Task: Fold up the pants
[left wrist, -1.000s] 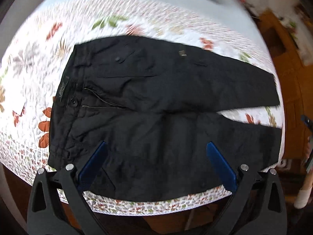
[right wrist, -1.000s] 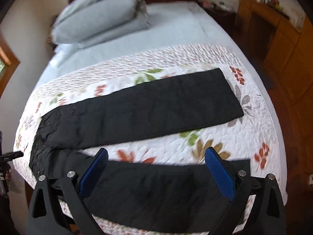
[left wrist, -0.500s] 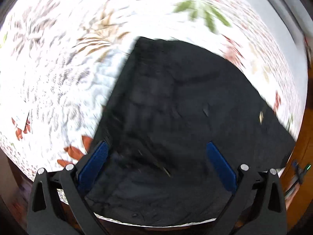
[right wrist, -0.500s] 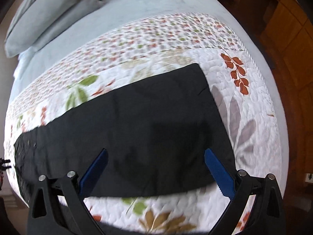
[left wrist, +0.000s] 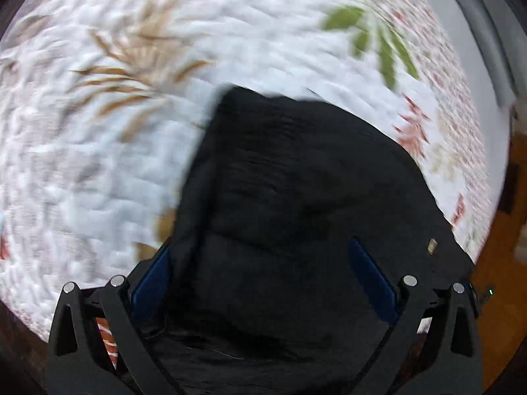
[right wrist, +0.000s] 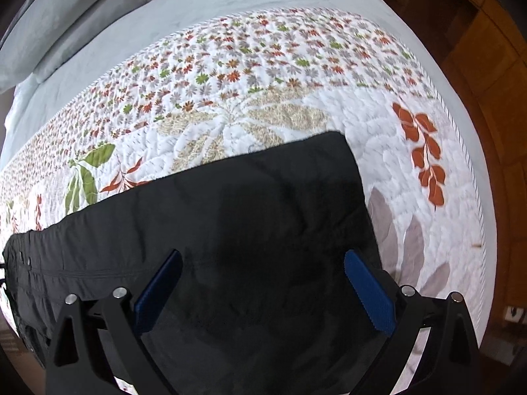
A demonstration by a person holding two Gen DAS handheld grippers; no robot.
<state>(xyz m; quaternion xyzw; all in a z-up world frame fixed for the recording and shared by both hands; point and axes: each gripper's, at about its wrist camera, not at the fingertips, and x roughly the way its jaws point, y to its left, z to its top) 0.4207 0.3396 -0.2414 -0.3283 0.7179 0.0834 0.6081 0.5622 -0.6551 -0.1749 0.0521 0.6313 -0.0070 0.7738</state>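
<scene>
Jaws on both grippers are standing spread wide, with nothing pinched between the blue pads. Nearest the left gripper (left wrist: 260, 273), black pants (left wrist: 296, 217) are filling the lower middle of the blurred left wrist view, the dark cloth lying between and beneath the two open fingers; whether the pads are touching the fabric cannot be told. A small metal tag (left wrist: 432, 245) is showing on the cloth toward the right edge. Beyond the cloth's far corner, a white quilted bedspread (left wrist: 98, 164) with tan and green leaf prints is stretching away.

Nearest the right gripper (right wrist: 263, 283), one black trouser leg (right wrist: 247, 214) is lying flat across the quilt, its hemmed end reaching to the right just past the right pad, and the waist end with small snaps running off to the left. Past the leg, the bedspread is showing rust-red leaves, grey leaves and a band of small flowers. Farther still, pale blue bedding (right wrist: 230, 0) and a pillow (right wrist: 66, 29) are lying at the head of the bed, with wooden furniture (right wrist: 487, 65) standing along the right side.
</scene>
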